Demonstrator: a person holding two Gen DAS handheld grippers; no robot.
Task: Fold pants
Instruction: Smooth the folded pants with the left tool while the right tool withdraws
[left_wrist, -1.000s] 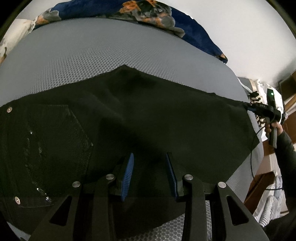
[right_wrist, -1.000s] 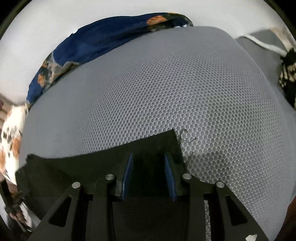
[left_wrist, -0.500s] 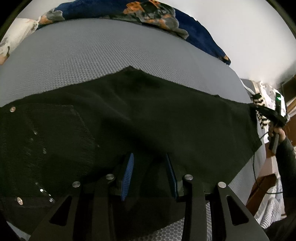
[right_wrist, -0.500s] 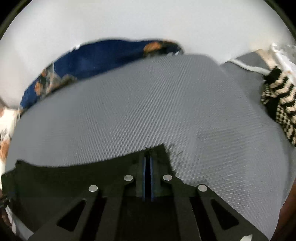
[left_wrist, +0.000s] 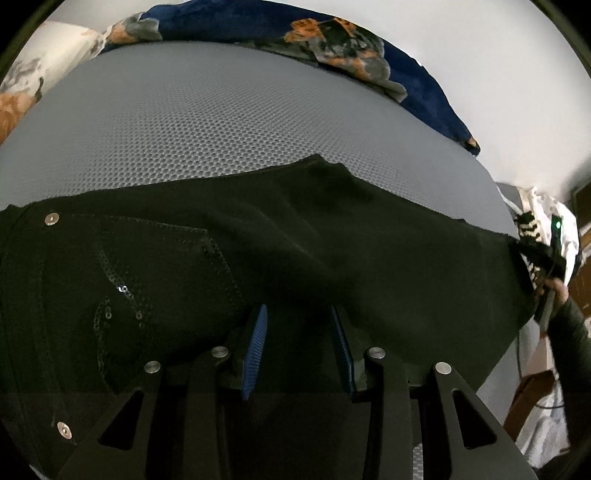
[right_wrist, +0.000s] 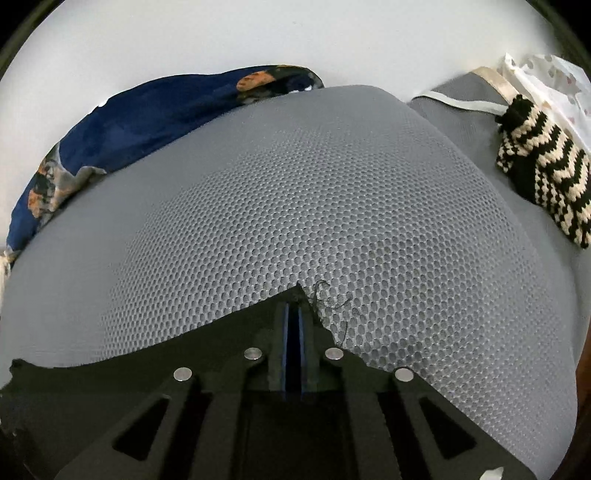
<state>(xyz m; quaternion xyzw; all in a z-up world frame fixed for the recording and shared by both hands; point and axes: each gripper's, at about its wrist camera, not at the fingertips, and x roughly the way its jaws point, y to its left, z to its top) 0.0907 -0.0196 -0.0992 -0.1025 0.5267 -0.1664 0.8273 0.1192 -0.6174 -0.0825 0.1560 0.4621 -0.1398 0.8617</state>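
Note:
Black pants (left_wrist: 295, 236) lie flat across a grey mesh mattress (left_wrist: 221, 122), with the sequined back pocket at the left and the leg running right. My left gripper (left_wrist: 299, 332) is open, its blue pads on either side of the cloth near the seat. My right gripper (right_wrist: 293, 317) is shut on the far corner of the pants' hem (right_wrist: 258, 325), where loose threads hang out. The right gripper also shows at the right edge of the left wrist view (left_wrist: 532, 247), at the leg's end.
A navy floral blanket (left_wrist: 369, 55) lies along the mattress's far edge by the white wall. A black-and-cream knit garment (right_wrist: 543, 173) and a white patterned cloth (right_wrist: 554, 85) sit off the mattress to the right. Wooden furniture (left_wrist: 532, 398) stands at the right.
My right gripper has closed on the hem corner, having been open around it a second ago. The left gripper has stayed open and shifted slightly over the pants.

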